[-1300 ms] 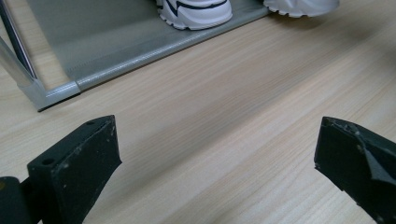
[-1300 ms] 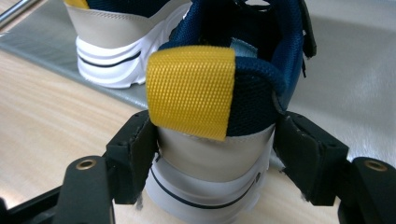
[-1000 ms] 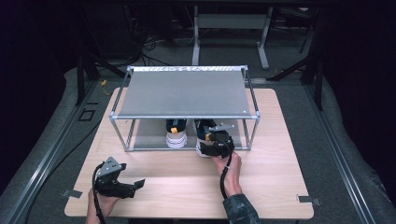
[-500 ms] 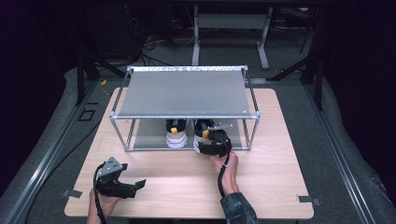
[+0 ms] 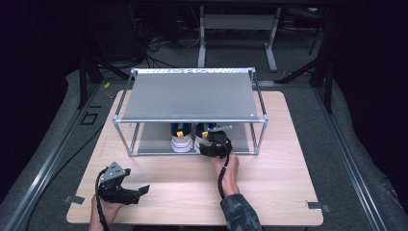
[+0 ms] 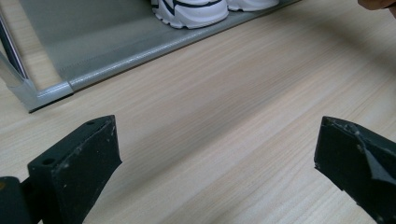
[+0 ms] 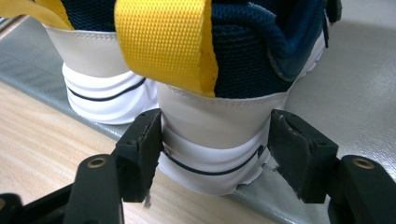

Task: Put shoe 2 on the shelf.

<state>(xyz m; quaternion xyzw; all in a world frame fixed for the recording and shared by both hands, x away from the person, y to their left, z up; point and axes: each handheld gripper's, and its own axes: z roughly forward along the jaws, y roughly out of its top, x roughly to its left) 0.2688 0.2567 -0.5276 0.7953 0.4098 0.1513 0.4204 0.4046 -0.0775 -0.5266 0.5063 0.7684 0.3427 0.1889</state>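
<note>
A pair of white and navy shoes with yellow heel loops stands on the lower shelf (image 5: pixel 151 137) of a metal shoe rack (image 5: pixel 190 96). My right gripper (image 5: pixel 212 145) reaches to the shelf's front edge. In the right gripper view, my right gripper (image 7: pixel 215 140) is shut on the white heel of the right shoe (image 7: pixel 219 116), whose sole overhangs the shelf edge. The left shoe (image 7: pixel 102 79) stands close beside it. My left gripper (image 5: pixel 139 191) hovers over the table's front left, open with nothing between its jaws. In the left gripper view, my left gripper (image 6: pixel 217 140) faces a shoe (image 6: pixel 191 11).
The rack stands on a light wooden table (image 5: pixel 279 183), its grey top shelf hiding most of the lower shelf. The lower shelf (image 7: pixel 355 93) has free room on either side of the shoes. A rack leg (image 6: pixel 11 56) stands near my left gripper. Dark floor with cables surrounds the table.
My right gripper has moved slightly forward and left toward the rack with the shoe's heel in it. My left gripper has barely shifted.
</note>
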